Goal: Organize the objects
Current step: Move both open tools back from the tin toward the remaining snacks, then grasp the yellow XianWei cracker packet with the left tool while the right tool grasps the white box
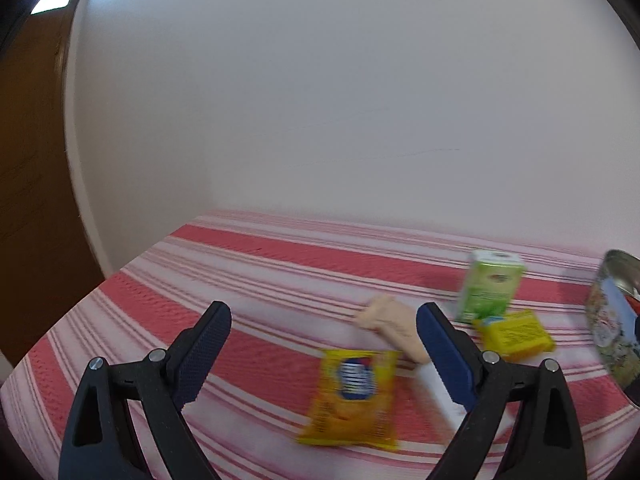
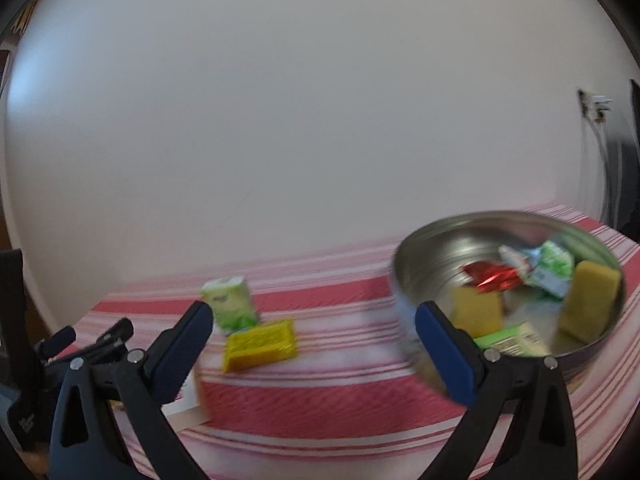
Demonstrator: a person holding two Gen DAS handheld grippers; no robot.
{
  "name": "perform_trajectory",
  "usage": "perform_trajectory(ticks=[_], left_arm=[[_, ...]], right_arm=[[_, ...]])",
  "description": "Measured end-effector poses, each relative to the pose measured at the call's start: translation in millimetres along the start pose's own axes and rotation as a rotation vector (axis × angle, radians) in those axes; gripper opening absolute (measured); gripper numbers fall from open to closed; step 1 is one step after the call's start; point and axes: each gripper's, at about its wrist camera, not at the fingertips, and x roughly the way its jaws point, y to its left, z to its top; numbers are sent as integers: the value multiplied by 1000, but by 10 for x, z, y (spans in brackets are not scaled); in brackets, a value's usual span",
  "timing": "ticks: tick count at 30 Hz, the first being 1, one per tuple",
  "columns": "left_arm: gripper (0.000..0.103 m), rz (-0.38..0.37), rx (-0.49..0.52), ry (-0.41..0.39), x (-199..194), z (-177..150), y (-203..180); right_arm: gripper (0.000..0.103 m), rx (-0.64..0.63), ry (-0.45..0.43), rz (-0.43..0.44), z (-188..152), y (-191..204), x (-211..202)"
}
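The snack bag (image 1: 354, 394) is the first loose thing on the left, lying flat on the striped cloth (image 1: 200, 264) at about 6 o'clock in the left wrist view, right between the two fingers of the left gripper (image 1: 324, 354). It is yellow and shiny with a blue round label, and it looks puffy, light and crinkly, so it will likely squish and slide; a good place to pinch it is probably a flat sealed edge, not the fat middle. The left gripper is wide apart and holds nothing. Just past the bag, toward 1 o'clock from it, lies a pale soft lump (image 1: 390, 326) that is too blurry to name; it looks squashy. A white card (image 1: 442, 394) sticks out beside the bag at its 3 o'clock. Further right stands a green carton (image 1: 490, 286), tall and boxy with stiff flat sides that should be easy to squeeze from both sides, though it may tip. Touching its foot, at its 5 o'clock, is a yellow block (image 1: 516, 334) in slippery-looking wrap, small and firm, best held across its short sides. In the right wrist view the right gripper (image 2: 314, 326) is also wide apart and empty, hanging over the cloth near the yellow block. At 2 o'clock there sits the round metal tin (image 2: 420, 256), hard, smooth and shiny inside. It already holds a red foil wrapper (image 2: 490, 278), a green packet (image 2: 554, 270), a green box (image 2: 514, 340) and two spongy yellow pieces (image 2: 588, 304). The cloth is bumpy and soft, so flat things may be hard to get under.
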Motion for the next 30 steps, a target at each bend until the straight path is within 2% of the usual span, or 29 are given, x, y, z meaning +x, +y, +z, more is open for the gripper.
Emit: perform_trajectory(ticks=[6, 10, 15, 19, 21, 22, 23, 24, 26, 28, 30], left_arm=[[95, 35, -25, 63, 171, 11, 304], [95, 55, -83, 127, 301, 6, 518], [95, 80, -97, 160, 376, -15, 597], [95, 67, -65, 158, 352, -20, 528], [95, 57, -50, 153, 333, -25, 500], [95, 46, -45, 151, 340, -25, 498], [95, 28, -41, 150, 333, -28, 485], [95, -2, -40, 151, 315, -32, 459], [95, -58, -37, 157, 273, -36, 394], [95, -115, -30, 155, 239, -42, 341], [95, -166, -14, 155, 229, -52, 283]], right_arm=[[100, -35, 133, 80, -93, 344, 235], [99, -75, 235, 126, -187, 571, 448], [84, -136, 383, 158, -320, 870, 735], [76, -207, 495, 170, -432, 1056, 922], [66, -242, 545, 165, -498, 1132, 979], [65, -252, 566, 165, -523, 1146, 1010], [57, -258, 566, 157, -530, 1148, 1018], [41, -258, 560, 158, -529, 1145, 997], [42, -255, 559, 158, -532, 1115, 979], [41, -209, 549, 206, -509, 1016, 936], [41, -149, 494, 234, -441, 881, 828]])
